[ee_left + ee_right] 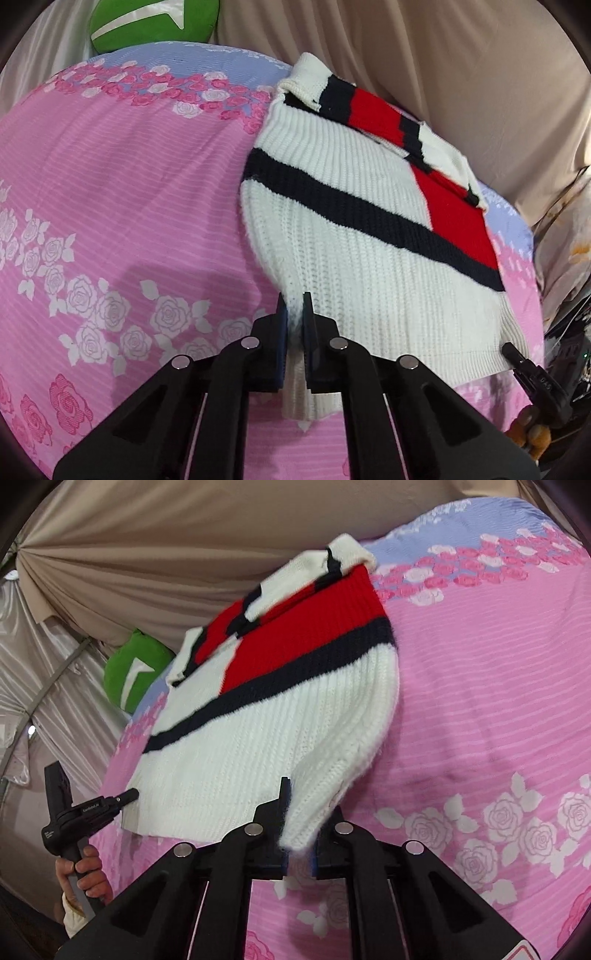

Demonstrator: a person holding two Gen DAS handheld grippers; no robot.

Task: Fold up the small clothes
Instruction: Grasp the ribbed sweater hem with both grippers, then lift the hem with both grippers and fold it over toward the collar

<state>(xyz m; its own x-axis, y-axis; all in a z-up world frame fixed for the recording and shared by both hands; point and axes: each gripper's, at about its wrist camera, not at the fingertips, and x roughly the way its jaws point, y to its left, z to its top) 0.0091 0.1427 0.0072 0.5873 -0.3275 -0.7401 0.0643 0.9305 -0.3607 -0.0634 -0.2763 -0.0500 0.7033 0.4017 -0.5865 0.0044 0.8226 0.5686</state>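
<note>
A small white knit sweater (354,236) with a navy stripe and red block lies partly folded on the pink rose bedsheet (122,192). My left gripper (294,306) is shut on the sweater's near white edge, cloth hanging between its pads. In the right wrist view the same sweater (258,738) is lifted at its near corner, and my right gripper (303,797) is shut on that white corner. The left gripper (127,796) shows at the sweater's other hem corner, held by a hand. The right gripper's tip (511,350) shows at the hem in the left wrist view.
A green cushion (151,26) lies at the far end of the bed; it also shows in the right wrist view (135,672). Beige draped curtain (443,66) hangs behind the bed. Clutter sits off the bed's right side (565,350).
</note>
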